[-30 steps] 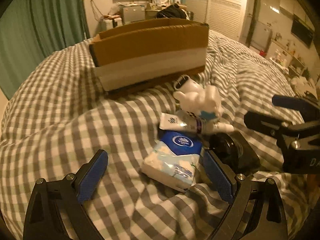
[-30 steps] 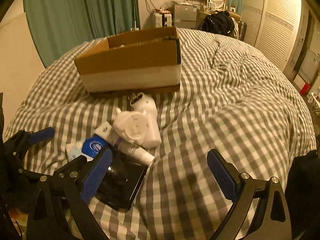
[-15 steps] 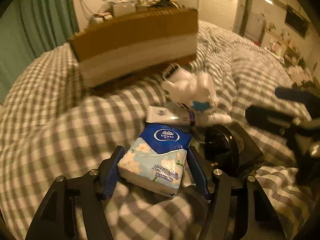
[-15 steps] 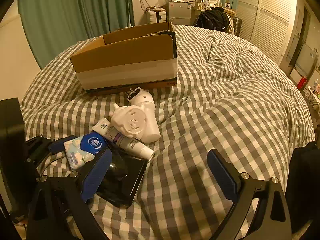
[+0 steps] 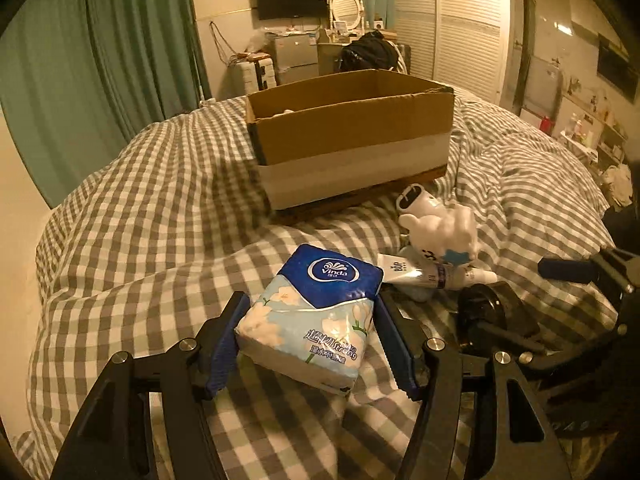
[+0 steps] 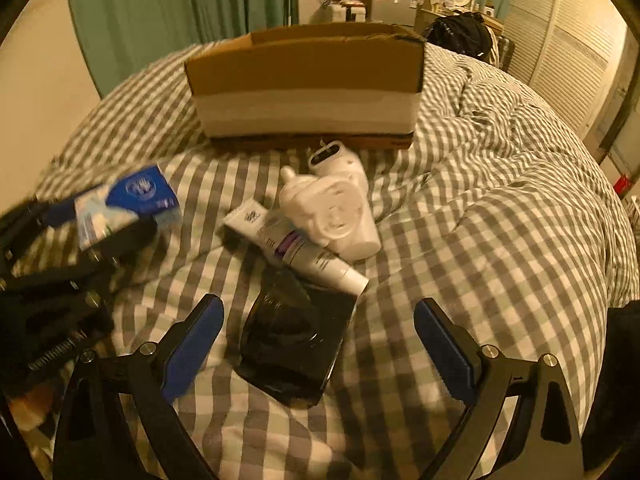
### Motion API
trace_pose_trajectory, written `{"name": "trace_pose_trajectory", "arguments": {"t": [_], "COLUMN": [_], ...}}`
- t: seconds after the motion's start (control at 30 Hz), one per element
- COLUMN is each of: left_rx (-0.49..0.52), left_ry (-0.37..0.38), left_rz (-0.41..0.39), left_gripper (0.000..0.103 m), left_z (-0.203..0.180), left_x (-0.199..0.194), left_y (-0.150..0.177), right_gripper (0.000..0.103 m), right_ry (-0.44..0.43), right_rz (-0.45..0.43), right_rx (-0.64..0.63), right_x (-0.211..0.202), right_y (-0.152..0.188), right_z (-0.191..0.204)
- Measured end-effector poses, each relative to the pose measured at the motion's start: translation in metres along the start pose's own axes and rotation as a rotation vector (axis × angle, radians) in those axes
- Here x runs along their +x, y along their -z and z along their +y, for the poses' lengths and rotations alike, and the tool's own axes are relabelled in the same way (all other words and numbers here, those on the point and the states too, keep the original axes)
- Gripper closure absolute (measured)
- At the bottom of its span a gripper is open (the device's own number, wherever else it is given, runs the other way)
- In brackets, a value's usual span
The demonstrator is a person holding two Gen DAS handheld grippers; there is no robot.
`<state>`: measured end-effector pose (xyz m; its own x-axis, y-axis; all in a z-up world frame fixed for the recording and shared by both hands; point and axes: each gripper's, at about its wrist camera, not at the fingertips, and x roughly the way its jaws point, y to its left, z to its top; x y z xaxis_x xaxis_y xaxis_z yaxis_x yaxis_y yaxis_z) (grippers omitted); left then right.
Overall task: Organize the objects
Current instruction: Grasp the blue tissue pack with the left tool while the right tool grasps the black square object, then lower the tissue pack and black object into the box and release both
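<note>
My left gripper (image 5: 312,340) is shut on a blue and white tissue pack (image 5: 316,312) and holds it above the checked bed cover; the pack also shows in the right wrist view (image 6: 124,204). An open cardboard box (image 5: 348,136) stands further back on the bed, seen too in the right wrist view (image 6: 304,84). My right gripper (image 6: 320,340) is open, with a black device (image 6: 296,332) lying between its fingers. A white tube (image 6: 296,248) and a white gadget (image 6: 336,212) lie just beyond it.
The bed cover (image 6: 500,216) bulges in folds to the right. Green curtains (image 5: 100,60) hang at the left. A dresser with a television and a black bag (image 5: 368,52) stands behind the box. The right gripper shows at the right edge of the left wrist view (image 5: 592,276).
My left gripper closed on the tissue pack and lifted it off the pile, up and to the left. My right gripper moved left over the black device.
</note>
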<state>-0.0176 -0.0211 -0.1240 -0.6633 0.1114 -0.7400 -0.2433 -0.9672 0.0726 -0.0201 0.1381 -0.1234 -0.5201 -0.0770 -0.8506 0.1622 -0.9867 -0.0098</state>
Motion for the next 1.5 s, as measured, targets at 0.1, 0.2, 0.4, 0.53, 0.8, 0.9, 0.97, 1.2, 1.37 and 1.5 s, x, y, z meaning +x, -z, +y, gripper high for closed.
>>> {"name": "trace_pose_trajectory", "arguments": {"t": [0.1,0.2,0.4,0.53,0.8,0.9,0.97,1.2,1.37,1.5], "left_rx": [-0.002,-0.001,0.005,0.005,0.005,0.001,-0.003,-0.018,-0.029,-0.032], "left_ry": [0.0,0.001,0.0,-0.001,0.001,0.006,0.008,0.02,0.039,0.038], "left_rz": [0.001,0.003,0.006,0.006,-0.013,-0.027,-0.035,-0.081,-0.123,-0.173], "left_gripper": [0.038,0.038,0.038,0.038,0.038,0.038,0.038,0.038,0.038,0.038], "left_z": [-0.001,0.0,-0.004,-0.004,-0.007,-0.006,-0.003,0.008,0.016,0.021], "left_x": [0.001,0.0,0.0,0.0,-0.011,-0.016,-0.02,-0.033,-0.041,-0.044], "left_y": [0.0,0.0,0.001,0.001,-0.002,-0.008,-0.012,-0.042,-0.073,-0.106], "right_gripper": [0.02,0.038,0.044,0.048,0.053,0.054,0.054,0.054,0.054,0.054], "right_ry": [-0.019,-0.039,-0.037,-0.031,-0.017,-0.021,-0.01,-0.005,-0.074,-0.078], "right_rz": [0.032,0.057,0.046,0.022,-0.056,-0.086,-0.115,-0.199,-0.248,-0.297], "right_rx": [-0.031,-0.046,-0.056,-0.068,-0.095,-0.098,-0.113,-0.138,-0.126,-0.129], "right_x": [0.008,0.014,0.012,0.007,-0.012,-0.02,-0.028,-0.054,-0.072,-0.081], "right_y": [0.003,0.005,0.008,0.006,0.001,-0.002,-0.006,-0.034,-0.062,-0.093], "right_z": [0.007,0.009,0.009,0.011,0.015,0.015,0.016,0.013,0.005,-0.001]}}
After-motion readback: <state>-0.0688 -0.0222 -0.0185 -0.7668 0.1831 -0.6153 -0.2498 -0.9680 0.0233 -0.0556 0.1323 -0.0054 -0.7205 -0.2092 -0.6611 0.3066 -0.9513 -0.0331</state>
